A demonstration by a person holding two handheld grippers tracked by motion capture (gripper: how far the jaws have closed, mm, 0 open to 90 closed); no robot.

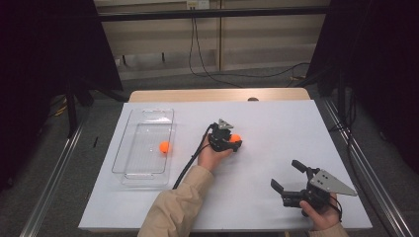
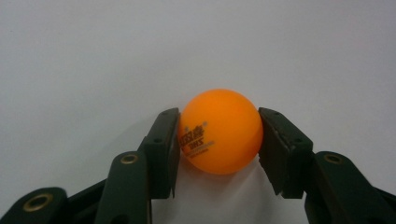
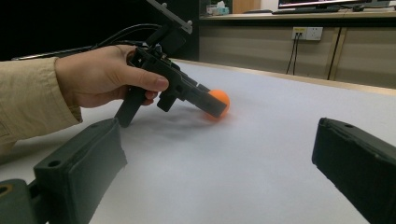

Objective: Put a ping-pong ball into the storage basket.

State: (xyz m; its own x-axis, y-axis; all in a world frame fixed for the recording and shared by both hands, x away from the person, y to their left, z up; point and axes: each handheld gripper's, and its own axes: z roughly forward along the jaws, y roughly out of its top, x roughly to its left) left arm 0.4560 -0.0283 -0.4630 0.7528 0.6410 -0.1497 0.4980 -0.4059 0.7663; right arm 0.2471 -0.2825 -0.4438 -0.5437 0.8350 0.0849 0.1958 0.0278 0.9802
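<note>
Left tool (image 2: 218, 154) jaws fill the bottom of the left gripper view, one pad on each side of an orange ping-pong ball (image 2: 220, 131). Both pads touch the ball's flanks near its widest line, printed logo facing the camera. We read the left tool as clenched on the ball.

Ball sits low, at or just above the white tabletop (image 2: 93, 56); a faint shadow lies under it, and we cannot tell whether it is lifted yet.

Handling, our judgement: very light, hollow, stiff thin shell, smooth and round. It rolls freely and squirts out if the pads land off-centre. Crushing is unlikely at light force, but a hard squeeze could dent it. Best hold is what we see here: opposed pads across the equator, ball centred between them and seated deep enough not to pop forward.

In the high view the left tool (image 1: 234, 142) is mid-tabletop with the ball (image 1: 235, 138) at its tip, right of the clear plastic tray (image 1: 129, 148). The tray already carries a second orange ball (image 1: 164, 146) near its right wall. We judge the gripped ball goes there next.

Right tool (image 1: 289, 176) is spread wide, holding nothing, parked near the front right of the tabletop, well apart from the ball. Its own view looks across at the left tool (image 3: 215, 108) and ball (image 3: 220, 99).
</note>
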